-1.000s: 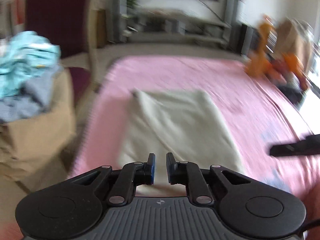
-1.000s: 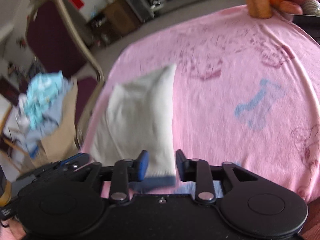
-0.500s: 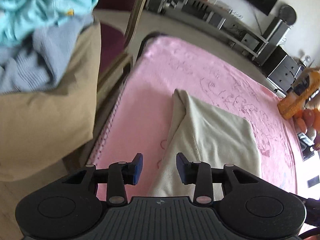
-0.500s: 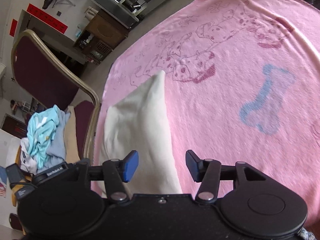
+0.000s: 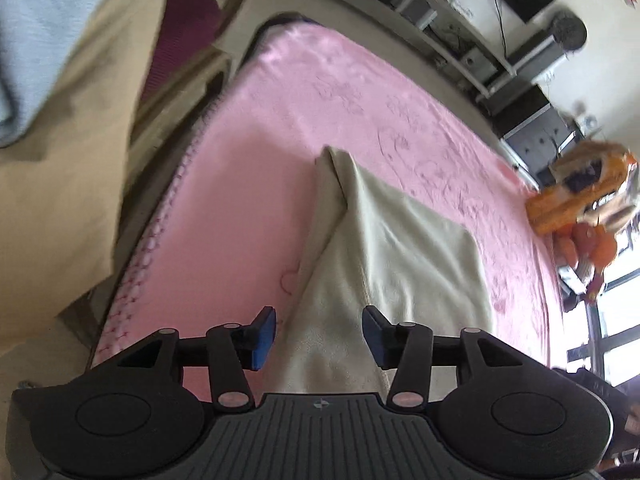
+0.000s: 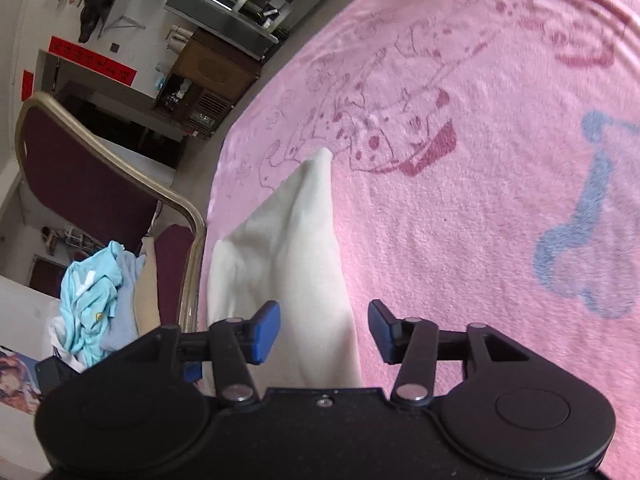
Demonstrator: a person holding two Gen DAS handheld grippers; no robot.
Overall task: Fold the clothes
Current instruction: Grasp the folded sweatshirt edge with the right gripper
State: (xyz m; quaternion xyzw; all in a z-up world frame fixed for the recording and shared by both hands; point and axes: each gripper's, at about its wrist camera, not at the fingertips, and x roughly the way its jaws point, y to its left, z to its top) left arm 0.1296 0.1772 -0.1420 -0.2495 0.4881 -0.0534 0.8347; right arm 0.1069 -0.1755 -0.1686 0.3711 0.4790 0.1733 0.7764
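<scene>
Both grippers, left (image 5: 318, 334) and right (image 6: 324, 330), have just spread apart over the cream cloth (image 5: 394, 256), empty; gripping only the top layer near the blanket's (image 5: 248, 184) left edge may undo the fold.

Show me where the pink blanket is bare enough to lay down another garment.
Free: the pink blanket between the cream folded garment and the blue bone print; also the strip between garment and chair-side edge. Crowded: the far corner by the orange items, and the chair's clothes pile.
</scene>
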